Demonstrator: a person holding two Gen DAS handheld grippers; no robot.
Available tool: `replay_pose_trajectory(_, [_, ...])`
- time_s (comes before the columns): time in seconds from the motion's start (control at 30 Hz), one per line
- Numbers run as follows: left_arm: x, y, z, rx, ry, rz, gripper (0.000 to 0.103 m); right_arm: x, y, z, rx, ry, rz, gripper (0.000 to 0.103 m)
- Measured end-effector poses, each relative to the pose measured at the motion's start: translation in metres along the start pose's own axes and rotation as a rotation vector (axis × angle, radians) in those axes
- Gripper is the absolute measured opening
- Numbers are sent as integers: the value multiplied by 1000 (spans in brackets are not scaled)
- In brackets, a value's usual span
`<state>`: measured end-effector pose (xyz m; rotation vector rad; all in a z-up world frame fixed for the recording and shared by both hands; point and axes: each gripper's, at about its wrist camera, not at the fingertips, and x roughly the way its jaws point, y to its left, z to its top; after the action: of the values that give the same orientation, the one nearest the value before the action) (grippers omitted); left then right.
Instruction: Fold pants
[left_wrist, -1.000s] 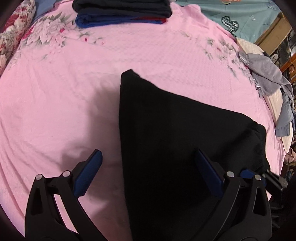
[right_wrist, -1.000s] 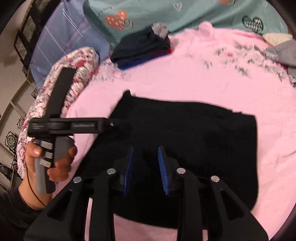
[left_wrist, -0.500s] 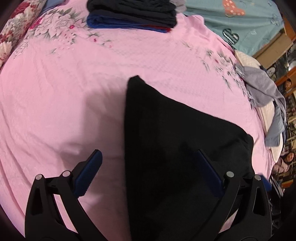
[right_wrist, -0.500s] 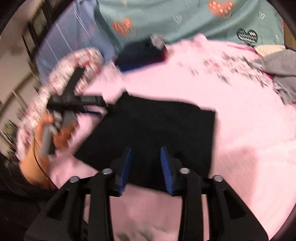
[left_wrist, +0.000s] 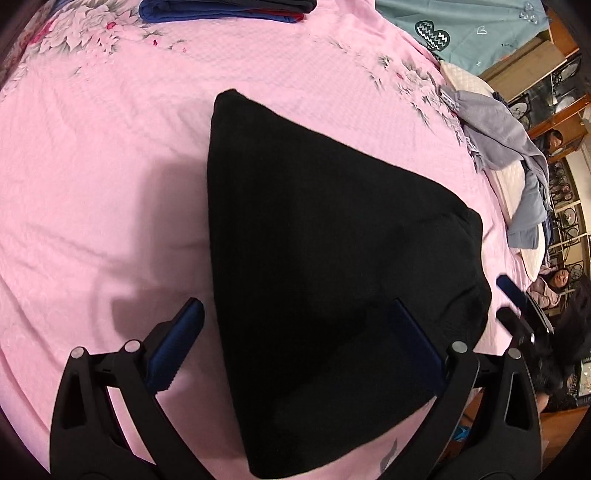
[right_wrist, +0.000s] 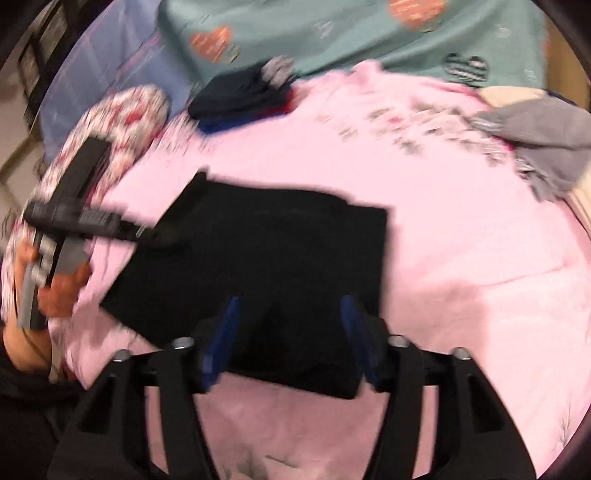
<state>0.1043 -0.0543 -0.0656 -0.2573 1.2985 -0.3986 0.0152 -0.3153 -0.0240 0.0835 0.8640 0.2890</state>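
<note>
Black left gripper (left_wrist: 295, 332) and right gripper (right_wrist: 291, 328): blue ribbed pads, silver screws.

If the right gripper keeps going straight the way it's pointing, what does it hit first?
Most likely the folded black pants. The right gripper is open, with the pants' near edge lying between its fingers and the pink bedspread beyond. The frame is blurred, so its height above them is unclear.

Folded pants (left_wrist: 325, 258) on bedspread (left_wrist: 92, 166), clothes stack (left_wrist: 225, 9) behind
</note>
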Motion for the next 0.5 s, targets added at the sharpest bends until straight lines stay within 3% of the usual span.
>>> replay_pose_trajectory(0.03, [2,1,-1,0,15,-2,101,-2,-10,1,44,-22,-3,76])
replay_pose_trajectory(0.13, [8,9,-5,-26,33,-14,101,10,-32,2,156,-5,-10,77])
replay_pose_trajectory(0.3, [12,1,1,10,34,-39,99,37,-48,-3,255,52,86,77])
replay_pose_trajectory(0.37, [16,-6,5,56,28,-7,91,50,-49,-3,276,87,105,78])
replay_pose_trajectory(0.4, [17,-11,8,84,8,43,80,48,-49,-1,270,82,101,78])
replay_pose_trajectory(0.5, [22,-18,15,112,19,31,63,54,-42,6,270,101,113,84])
